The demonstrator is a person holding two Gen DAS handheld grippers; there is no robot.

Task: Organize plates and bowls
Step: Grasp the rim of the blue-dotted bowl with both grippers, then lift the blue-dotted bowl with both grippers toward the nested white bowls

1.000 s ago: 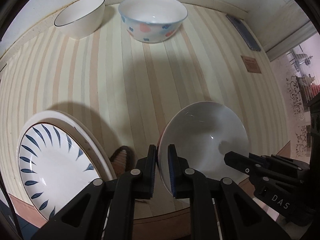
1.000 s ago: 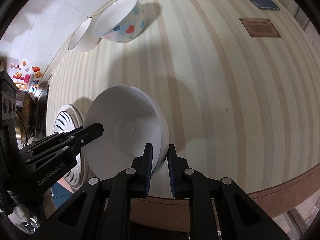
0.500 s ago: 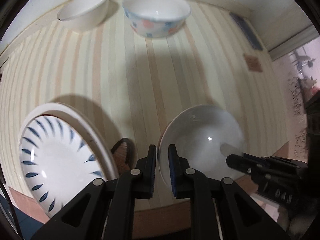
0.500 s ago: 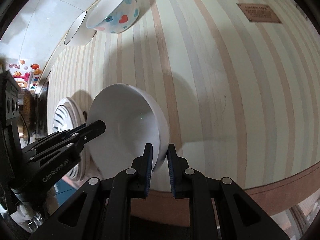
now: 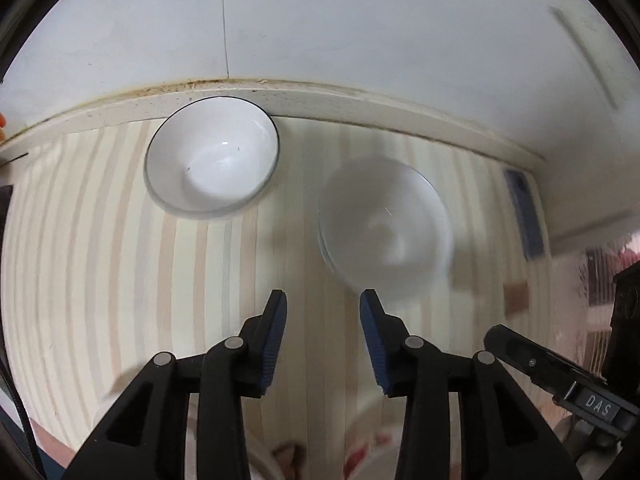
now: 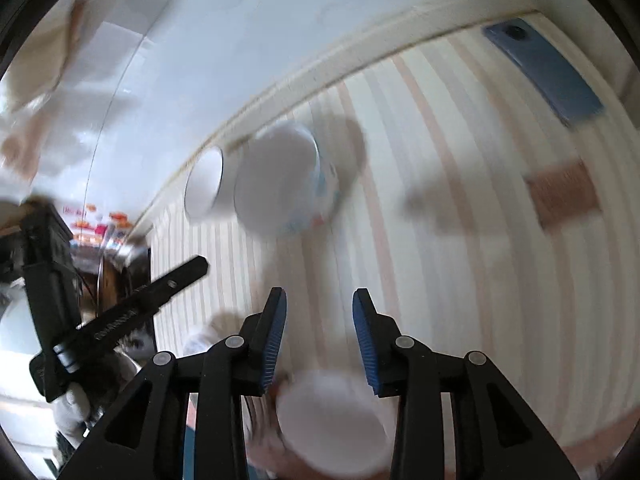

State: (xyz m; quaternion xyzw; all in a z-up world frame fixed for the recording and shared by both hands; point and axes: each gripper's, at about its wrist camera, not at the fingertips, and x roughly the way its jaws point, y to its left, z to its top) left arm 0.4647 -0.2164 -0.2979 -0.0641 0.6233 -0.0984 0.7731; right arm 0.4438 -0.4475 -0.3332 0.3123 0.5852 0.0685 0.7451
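Note:
My left gripper [image 5: 322, 312] is open and empty above the striped table [image 5: 120, 280]. Ahead of it a white bowl with a thin dark rim [image 5: 212, 156] sits by the wall. The patterned bowl [image 5: 386, 232] is to its right, blurred. My right gripper [image 6: 318, 312] is open and empty. In the right wrist view the patterned bowl [image 6: 286, 184] and the white bowl [image 6: 205, 182] stand at the back by the wall. A blurred white bowl [image 6: 332, 420] lies below the right gripper near the table's front edge.
A blue phone [image 6: 544, 68] lies at the table's back right, with a brown card [image 6: 562, 194] nearer. The left gripper's body [image 6: 116, 316] shows at the left of the right wrist view. The white wall [image 5: 320, 20] runs behind the table.
Both grippers have let go of the white bowl and opened. Both have lifted and tilted toward the back of the table, so the two far bowls look nearer.

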